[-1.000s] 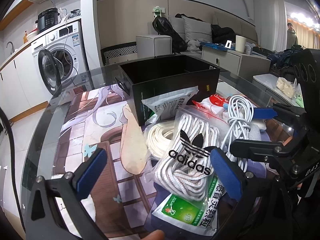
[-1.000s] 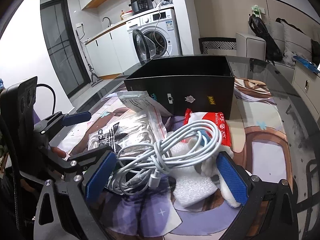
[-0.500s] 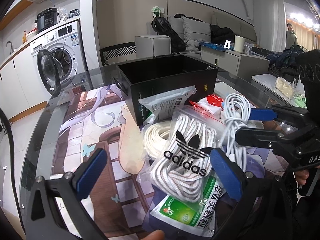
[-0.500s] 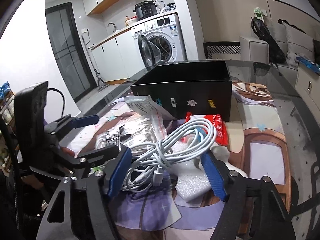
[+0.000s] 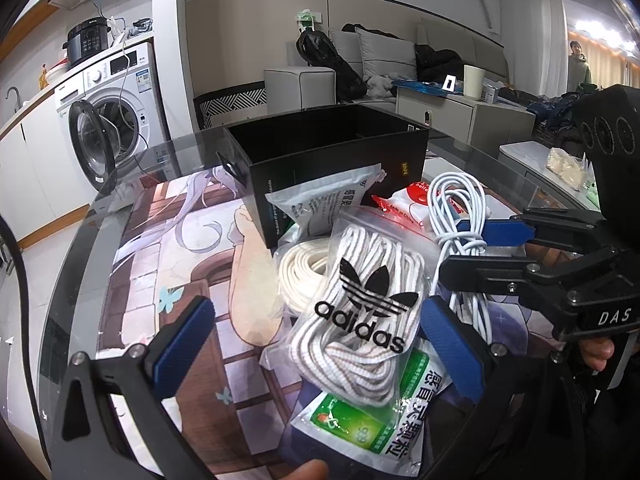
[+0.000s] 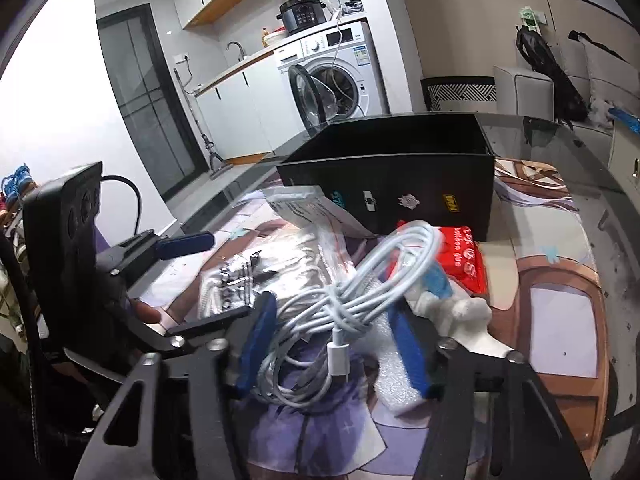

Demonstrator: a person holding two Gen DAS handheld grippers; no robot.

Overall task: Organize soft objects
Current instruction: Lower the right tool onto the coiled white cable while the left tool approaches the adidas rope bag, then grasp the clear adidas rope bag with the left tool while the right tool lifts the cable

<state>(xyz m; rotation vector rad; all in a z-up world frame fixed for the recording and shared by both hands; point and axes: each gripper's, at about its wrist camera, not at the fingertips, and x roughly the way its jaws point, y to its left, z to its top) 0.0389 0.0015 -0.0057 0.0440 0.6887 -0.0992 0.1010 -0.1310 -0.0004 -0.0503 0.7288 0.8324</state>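
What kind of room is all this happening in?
Most likely a lived-in flat with an open plan: a washing machine stands under a kitchen counter, a sofa with cushions fills the far side, and a glass table holds the clutter.

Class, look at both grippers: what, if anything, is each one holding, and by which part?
The right gripper, whose jaws have just been closing, straddles the white cable bundle at its wrapped middle; a firm grip cannot be told. The left gripper holds nothing.

Right hand-held gripper (image 6: 334,354) jaws just closing

green sachet (image 5: 360,420) partly under the laces bag (image 5: 360,320), black box (image 6: 400,184) interior unseen — sachet print illegible
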